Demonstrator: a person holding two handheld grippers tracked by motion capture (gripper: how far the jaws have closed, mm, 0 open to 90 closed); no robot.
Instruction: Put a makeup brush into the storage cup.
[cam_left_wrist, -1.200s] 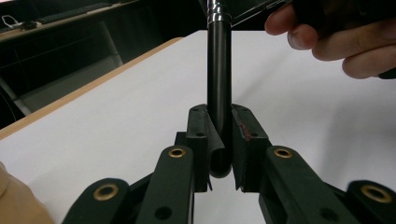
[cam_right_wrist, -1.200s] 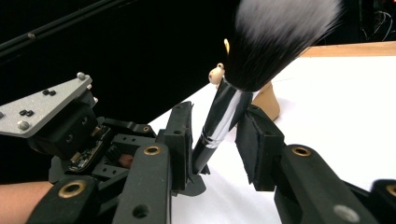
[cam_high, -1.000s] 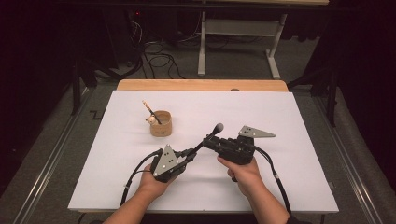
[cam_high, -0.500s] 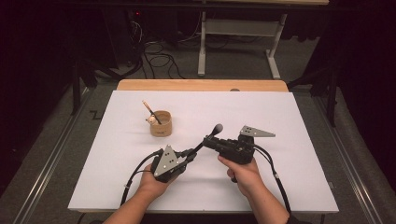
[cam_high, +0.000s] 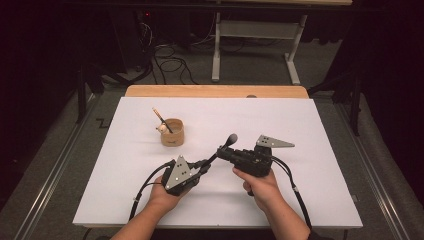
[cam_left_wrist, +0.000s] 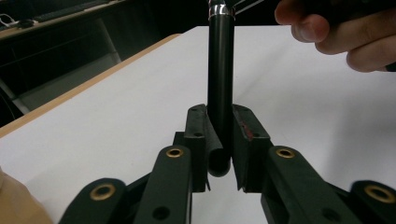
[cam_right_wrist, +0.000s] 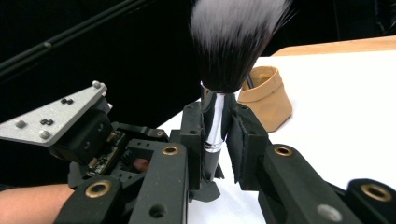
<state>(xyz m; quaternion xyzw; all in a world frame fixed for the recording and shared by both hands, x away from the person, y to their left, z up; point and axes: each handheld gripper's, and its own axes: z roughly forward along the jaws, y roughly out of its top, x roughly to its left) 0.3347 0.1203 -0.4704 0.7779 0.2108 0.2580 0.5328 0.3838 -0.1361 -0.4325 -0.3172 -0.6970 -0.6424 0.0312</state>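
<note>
A makeup brush (cam_high: 214, 158) with a black handle and a dark, white-tipped head (cam_high: 231, 138) is held above the white table between both grippers. My left gripper (cam_high: 202, 167) is shut on the handle's end (cam_left_wrist: 220, 70); its jaws have just been opening slightly, with the handle still between the pads (cam_left_wrist: 220, 140). My right gripper (cam_high: 223, 153) grips the silver ferrule just under the bristles (cam_right_wrist: 236, 42); its jaws (cam_right_wrist: 215, 135) have just been closing on it. In the right gripper view, the left gripper (cam_right_wrist: 84, 135) sits close by on the left.
A small tan cup (cam_high: 172, 132) with a thin stick (cam_high: 160, 117) in it stands on the white tabletop (cam_high: 310, 125), left of the brush and farther back. A wooden strip (cam_high: 215, 91) runs along the far edge. Cables trail from both grippers toward the near edge.
</note>
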